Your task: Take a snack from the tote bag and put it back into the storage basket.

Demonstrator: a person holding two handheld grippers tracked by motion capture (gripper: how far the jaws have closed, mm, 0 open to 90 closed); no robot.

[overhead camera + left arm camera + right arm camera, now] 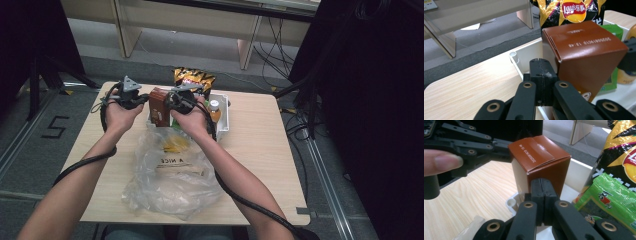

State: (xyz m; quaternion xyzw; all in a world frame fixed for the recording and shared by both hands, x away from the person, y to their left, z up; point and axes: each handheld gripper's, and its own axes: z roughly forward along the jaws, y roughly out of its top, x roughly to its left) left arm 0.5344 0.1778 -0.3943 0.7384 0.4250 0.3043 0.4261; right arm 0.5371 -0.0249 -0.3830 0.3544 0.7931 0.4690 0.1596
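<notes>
Nearest the person's edge of the bench [260, 165], a crumpled clear plastic bag [170, 180] is spread, slack and slippery by the look of it, and it would be gathered rather than pinched. Beyond it, toward the far edge, a white tray [225, 122] is set, and the brown carton [159, 106] is seen at the tray's left end, upright or slightly tilted; whether it rests on the tray floor or is lifted cannot be told. The carton is judged light and fairly stiff, with cardboard walls that would dent under a hard squeeze and a glossy face that may slip; it would best be taken across two opposite flat sides, below the folded top. A gabled, folded top seam with a printed date code is shown on it, a paler side panel is visible in the right gripper view, and the rest is a plain reddish brown. The left gripper [541, 65] is held just left of the carton with its fingers pressed together and nothing between them; the right gripper [541, 185] is held close before the carton, its fingers likewise closed together and empty. Farther along the tray a green packet [611, 200] and a small bottle [214, 111] are lodged, and a Lay's crisp bag [195, 77] is stood at the far edge.
</notes>
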